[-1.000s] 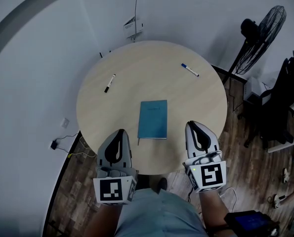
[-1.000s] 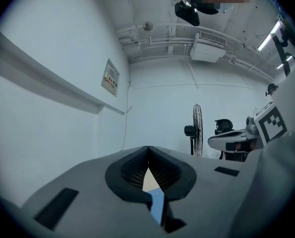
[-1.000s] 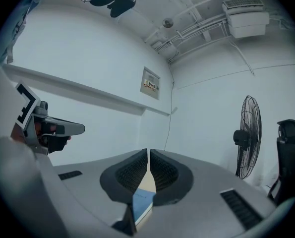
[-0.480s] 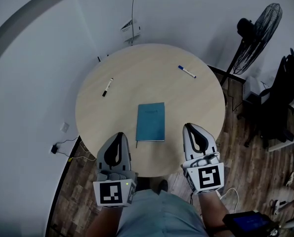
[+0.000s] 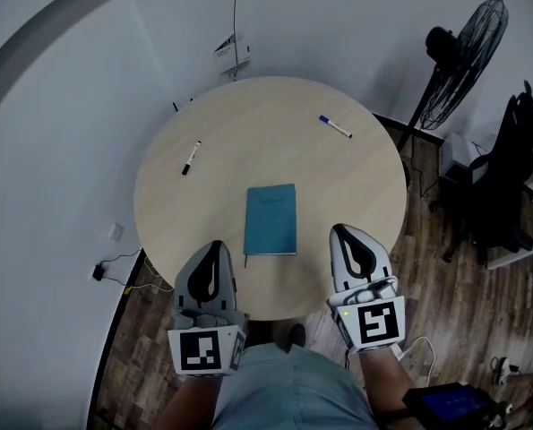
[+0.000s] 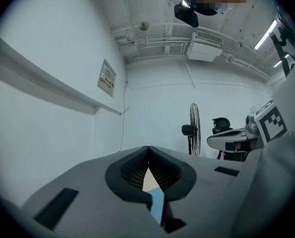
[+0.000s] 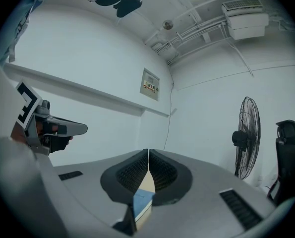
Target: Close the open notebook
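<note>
Holding left gripper [image 5: 214,247] and right gripper [image 5: 346,233] level at the near rim of the round pale wooden table [image 5: 356,150], jaws of both pressed together on nothing. Spotting the flat teal rectangular notebook [image 5: 270,219] ahead between them, cover apparently already down, long axis running away, left a touch nearer.

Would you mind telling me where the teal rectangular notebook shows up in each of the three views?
Head view: the teal rectangular notebook lies closed at the middle of the round wooden table.
Left gripper view: a blue sliver, low centre, framed by the shut jaws.
Right gripper view: a blue patch, low centre, again framed by the shut jaws.
Shared landmark: the black standing fan.
</note>
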Motion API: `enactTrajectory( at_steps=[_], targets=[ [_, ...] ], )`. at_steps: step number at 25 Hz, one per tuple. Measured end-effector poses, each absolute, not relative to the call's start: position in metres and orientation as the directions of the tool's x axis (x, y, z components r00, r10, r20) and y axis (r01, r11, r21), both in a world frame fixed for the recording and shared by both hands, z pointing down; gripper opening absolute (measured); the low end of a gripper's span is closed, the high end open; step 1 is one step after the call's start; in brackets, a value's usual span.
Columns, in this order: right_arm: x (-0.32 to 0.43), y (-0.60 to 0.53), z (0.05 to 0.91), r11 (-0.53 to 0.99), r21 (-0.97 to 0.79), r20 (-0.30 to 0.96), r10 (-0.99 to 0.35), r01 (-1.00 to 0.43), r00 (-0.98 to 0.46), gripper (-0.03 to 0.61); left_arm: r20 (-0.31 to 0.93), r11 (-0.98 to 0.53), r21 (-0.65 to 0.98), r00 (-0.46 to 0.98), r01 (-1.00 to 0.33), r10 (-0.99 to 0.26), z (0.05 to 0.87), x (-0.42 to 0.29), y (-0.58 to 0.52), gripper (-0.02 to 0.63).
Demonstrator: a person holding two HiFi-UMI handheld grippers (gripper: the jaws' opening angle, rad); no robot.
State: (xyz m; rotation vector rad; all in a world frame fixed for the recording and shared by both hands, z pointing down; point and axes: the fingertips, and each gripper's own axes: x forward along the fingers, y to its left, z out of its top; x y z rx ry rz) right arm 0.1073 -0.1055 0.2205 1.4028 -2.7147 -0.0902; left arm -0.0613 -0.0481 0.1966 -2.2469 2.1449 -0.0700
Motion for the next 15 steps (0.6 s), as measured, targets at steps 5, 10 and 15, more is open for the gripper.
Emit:
enactTrajectory(
  at_steps=[5, 10, 15],
  targets=[
    [0.1089, -0.1055, 0.2195, 0.581, 0.079, -0.001, -0.812, -0.81, -0.583, 0.048, 0.008, -0.049, -0.065, 0.048, -0.997, -0.999, 0.1971, -0.0585, -0.0498, 0.018],
    [0.1117, -0.1059, 0.223, 0.575, 0.092, 0.042, -0.818, -0.813, -0.574, 0.048, 0.008, -0.055, -0.069, 0.054, -0.996, -0.998, 0.1965, -0.0578, -0.0511, 0.018],
    [0.1095, -0.1051, 0.2195, 0.584, 0.086, -0.007, -0.81, -0.807, -0.586, 0.048, 0.004, -0.062, -0.072, 0.061, -0.995, -0.998, 0.1974, -0.0546, -0.0511, 0.018]
  ],
)
